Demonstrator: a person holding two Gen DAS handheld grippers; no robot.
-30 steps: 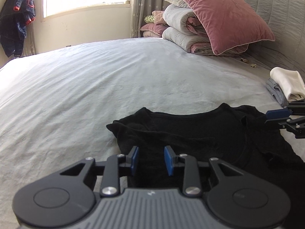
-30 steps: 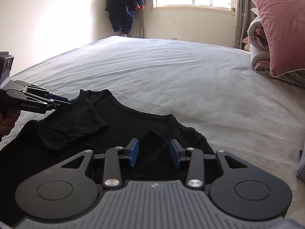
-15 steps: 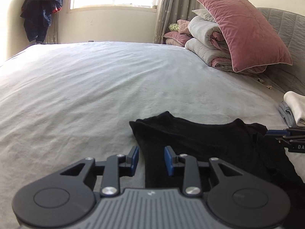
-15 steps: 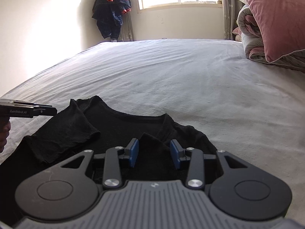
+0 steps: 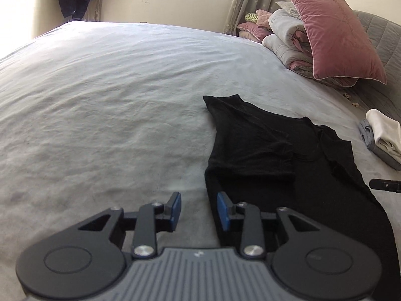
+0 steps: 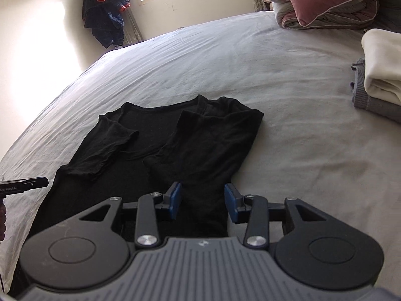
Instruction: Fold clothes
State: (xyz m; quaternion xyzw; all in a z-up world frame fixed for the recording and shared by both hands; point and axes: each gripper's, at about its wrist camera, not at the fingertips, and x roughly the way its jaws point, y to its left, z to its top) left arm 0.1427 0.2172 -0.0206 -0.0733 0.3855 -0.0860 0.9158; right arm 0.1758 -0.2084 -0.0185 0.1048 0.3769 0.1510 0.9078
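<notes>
Shirt: black shirt [image 6: 160,150] flat on the bed [image 6: 288,115], both sleeves folded in.
Left claw [image 5: 198,209]: spread, holding nothing.
Right claw [image 6: 203,202]: spread, holding nothing.

Bed [image 5: 105,95] is carrying everything; pale grey sheet [image 6: 288,95] is lying wrinkled across it. Black T-shirt [image 6: 175,145] is lying flat on the sheet, neckline pointing toward the window end, both short sleeves lying folded inward over the chest. Its body is running down toward the near edge. Just right of the shirt, apart from it, a small stack of folded clothes [image 6: 378,85] is sitting on the sheet: cream piece on top, grey piece beneath. At the head end, rolled grey-and-pink bedding [image 5: 288,37] is resting on the bed with a pink pillow [image 5: 335,37] leaning against it.
</notes>
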